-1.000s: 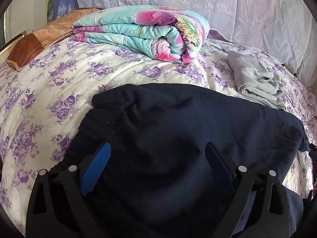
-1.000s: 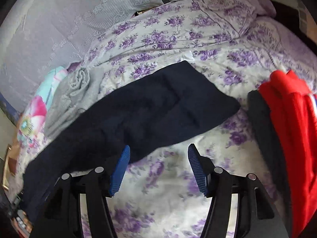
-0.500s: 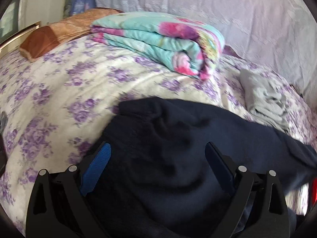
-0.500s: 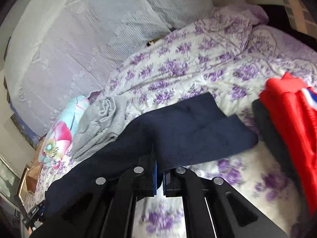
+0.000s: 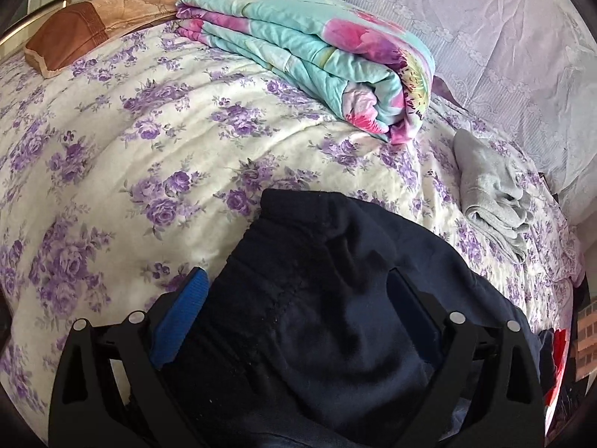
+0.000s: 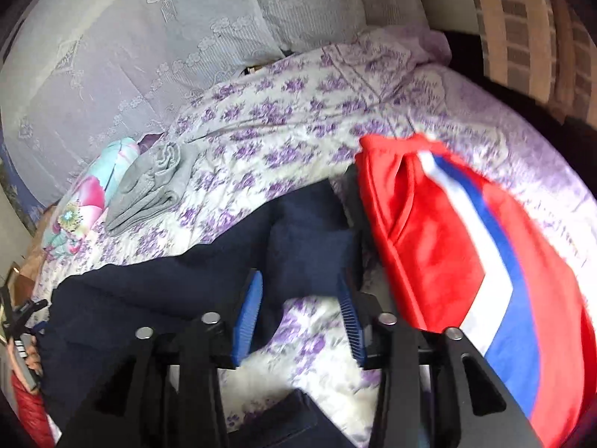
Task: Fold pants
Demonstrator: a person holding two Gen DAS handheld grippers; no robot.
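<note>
1. The dark navy pants (image 5: 335, 298) lie bunched on the bed (image 5: 130, 149), which is covered in a cream spread printed with purple flowers. Their gathered waistband end sits near the left hand-held gripper (image 5: 294, 295).
2. The left hand-held gripper stands wide open. The dark cloth fills the space between its fingers and covers much of the far pad, so I cannot tell whether either pad presses on it.
3. In the right wrist view the pants (image 6: 186, 283) stretch from the lower left toward the centre, with a folded leg end lying ahead of the right hand-held gripper (image 6: 298, 298).
4. The jaws of the right hand-held gripper are opening, about half apart. Between its blue pads show dark cloth and a patch of flowered spread, and neither pad presses on the cloth.
5. No container is in view; everything rests straight on the bed.
6. A folded turquoise and pink quilt (image 5: 317, 56) lies near the head of the bed, with a brown cushion (image 5: 93, 26) beside it.
7. A rumpled grey garment (image 5: 492, 201) lies apart from the pants.
8. A red garment with white and blue stripes (image 6: 466, 254) lies just beside the leg end, blurred and cut off at the frame edge.
9. At the lower left edge of the right view, a hand holding something dark is only partly visible.
</note>
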